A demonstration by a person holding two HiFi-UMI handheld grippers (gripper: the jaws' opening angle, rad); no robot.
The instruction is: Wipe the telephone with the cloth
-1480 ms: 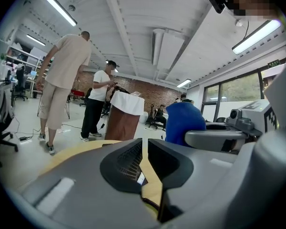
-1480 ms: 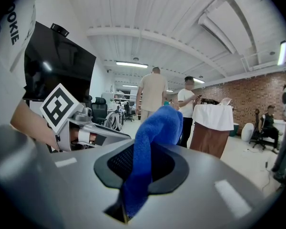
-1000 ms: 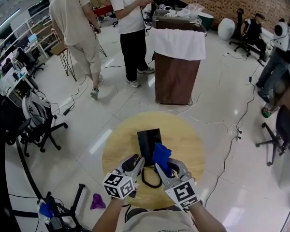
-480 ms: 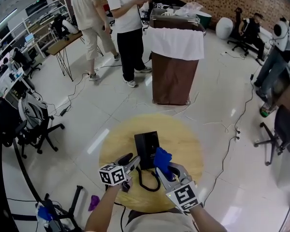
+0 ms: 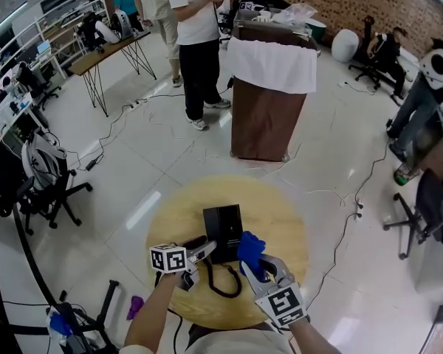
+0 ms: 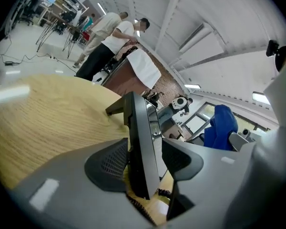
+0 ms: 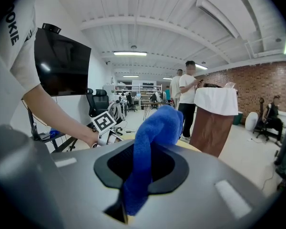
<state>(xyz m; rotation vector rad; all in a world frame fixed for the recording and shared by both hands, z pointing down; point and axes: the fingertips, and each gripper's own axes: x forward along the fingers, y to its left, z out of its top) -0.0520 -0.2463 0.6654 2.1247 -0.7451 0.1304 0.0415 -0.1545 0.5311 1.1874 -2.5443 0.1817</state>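
A black telephone (image 5: 223, 231) lies on the round wooden table (image 5: 280, 220), its coiled cord (image 5: 220, 282) looping toward me. My left gripper (image 5: 205, 249) reaches in from the left. In the left gripper view the telephone's (image 6: 142, 142) near edge stands between the jaws of my left gripper (image 6: 145, 163), which are opening, with a small gap at the right pad. My right gripper (image 5: 254, 262) is just right of the telephone, shut on a blue cloth (image 5: 249, 248). In the right gripper view the cloth (image 7: 155, 142) sticks up from the closed jaws.
A brown stand draped in white (image 5: 269, 102) is beyond the table, with a person (image 5: 196, 43) beside it. Office chairs (image 5: 44, 183) stand on the left. Cables cross the floor. A purple thing (image 5: 136, 304) lies on the floor by the table's near left.
My left gripper has swung out to the left and now points rightward at the telephone's near edge, its jaws wider. The right gripper with the cloth has stayed in place.
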